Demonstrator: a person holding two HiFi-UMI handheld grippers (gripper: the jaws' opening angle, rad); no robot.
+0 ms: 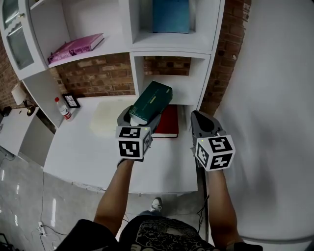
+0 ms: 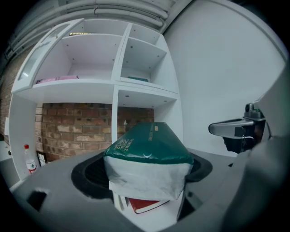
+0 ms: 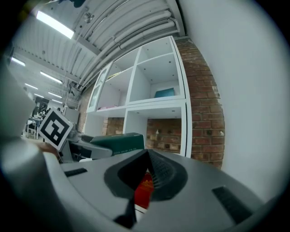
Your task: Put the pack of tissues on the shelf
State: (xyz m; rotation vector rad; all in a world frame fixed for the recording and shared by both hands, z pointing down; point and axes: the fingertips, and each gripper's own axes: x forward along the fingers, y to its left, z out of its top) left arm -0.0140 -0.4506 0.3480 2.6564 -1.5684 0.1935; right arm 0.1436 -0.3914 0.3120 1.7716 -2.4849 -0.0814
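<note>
The left hand-held gripper (image 1: 141, 116) has its jaws closed on the near end of the pack of tissues (image 1: 152, 102). This is a green pack with a white end, held in the air above the white tabletop (image 1: 83, 147), with its far end tilted up toward the shelf unit (image 1: 169, 41). The right hand-held gripper (image 1: 200, 120) is just beside it on the right. Its jaws meet at the tips and nothing is between them.

Under the pack a red book (image 1: 168, 122) lies flat on the tabletop, at the foot of the shelf unit. Behind it is a low compartment (image 1: 171, 83), open to the front, with brick at its back. Higher up, a blue box (image 1: 170, 14) stands in one compartment and a pink book (image 1: 76, 47) lies on the board to the left.

A white wall (image 1: 274, 98) closes the right side, near the right hand-held gripper. The tabletop runs open to the left — as far as a bottle (image 1: 63, 109) and a small frame (image 1: 71, 100).
</note>
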